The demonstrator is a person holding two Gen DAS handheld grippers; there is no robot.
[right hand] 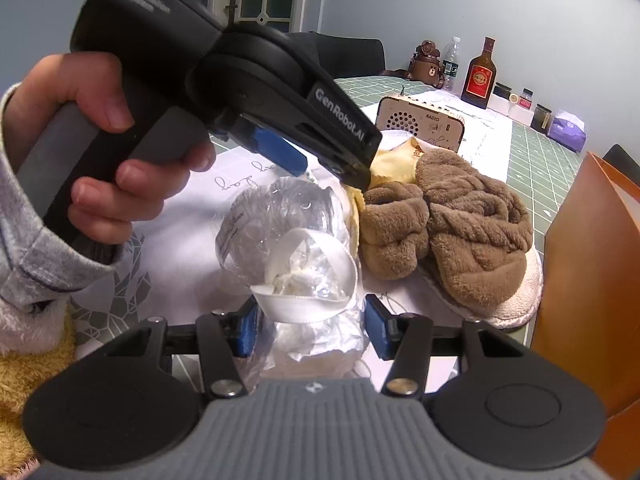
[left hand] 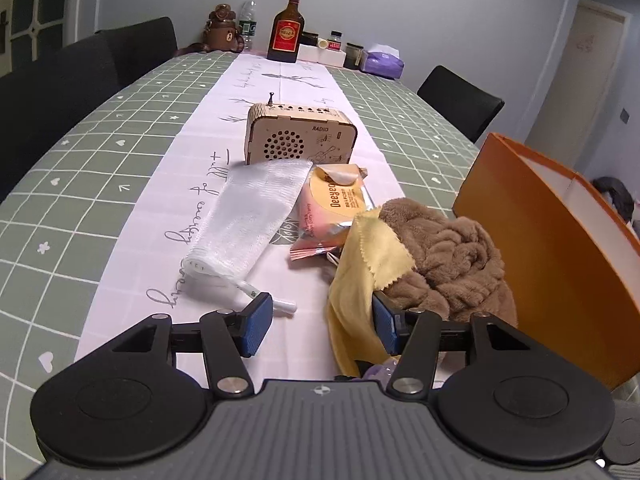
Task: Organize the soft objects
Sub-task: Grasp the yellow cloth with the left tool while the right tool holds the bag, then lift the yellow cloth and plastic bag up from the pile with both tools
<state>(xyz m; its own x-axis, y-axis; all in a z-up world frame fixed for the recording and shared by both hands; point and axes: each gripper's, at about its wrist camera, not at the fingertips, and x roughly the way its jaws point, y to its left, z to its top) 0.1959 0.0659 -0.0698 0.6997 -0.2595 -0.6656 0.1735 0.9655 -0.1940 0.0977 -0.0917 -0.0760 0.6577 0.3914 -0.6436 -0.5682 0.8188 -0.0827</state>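
Left gripper (left hand: 320,322) fingers part open astride yellow cloth (left hand: 360,276), not pinching; slipper (left hand: 448,256) at 2 o'clock beside box (left hand: 560,264). Right gripper (right hand: 310,326) fingers half open, flanking plastic bag (right hand: 280,232); grip unclear.

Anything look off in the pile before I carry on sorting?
Yes. The yellow cloth is draped over the left gripper's right finger, not cleanly between the pads. A snack packet lies half buried under the white mesh bag.

Wooden radio (left hand: 300,136), liquor bottle (left hand: 285,28), water bottle (left hand: 249,16).
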